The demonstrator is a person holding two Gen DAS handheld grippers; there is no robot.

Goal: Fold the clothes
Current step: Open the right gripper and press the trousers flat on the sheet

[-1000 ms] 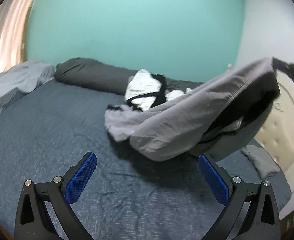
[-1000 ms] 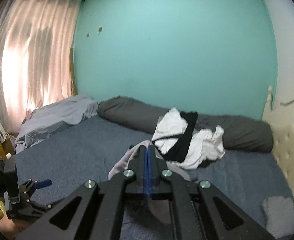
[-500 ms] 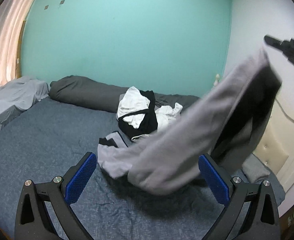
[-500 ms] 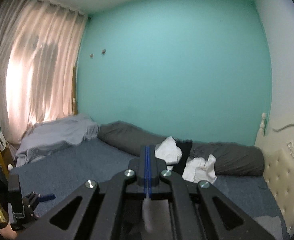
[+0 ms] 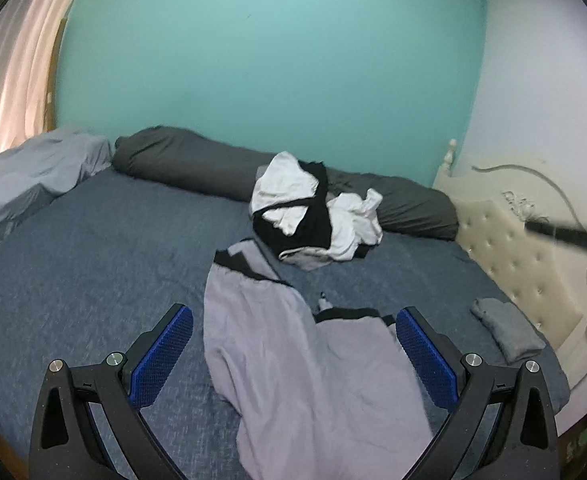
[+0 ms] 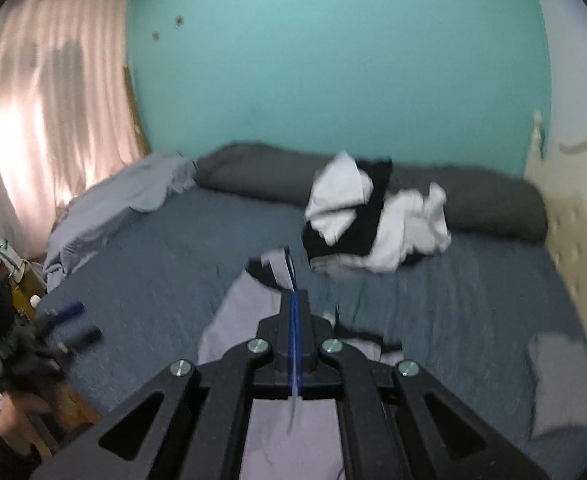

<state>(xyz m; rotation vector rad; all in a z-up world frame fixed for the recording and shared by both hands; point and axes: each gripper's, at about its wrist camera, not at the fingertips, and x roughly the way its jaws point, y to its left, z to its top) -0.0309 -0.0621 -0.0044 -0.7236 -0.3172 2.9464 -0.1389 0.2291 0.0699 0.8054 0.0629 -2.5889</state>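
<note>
One grey garment flat between wide left tongs, pinched in right tongs.

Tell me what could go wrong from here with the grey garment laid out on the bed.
1. The grey garment lies rumpled, one leg bunched near the waistband; folding now could lock creases in.
2. The right gripper is shut, seemingly on a thin edge of fabric; pulling may drag it askew.
3. The unfolded pile sits just beyond the hem, so spreading could snag it.
</note>
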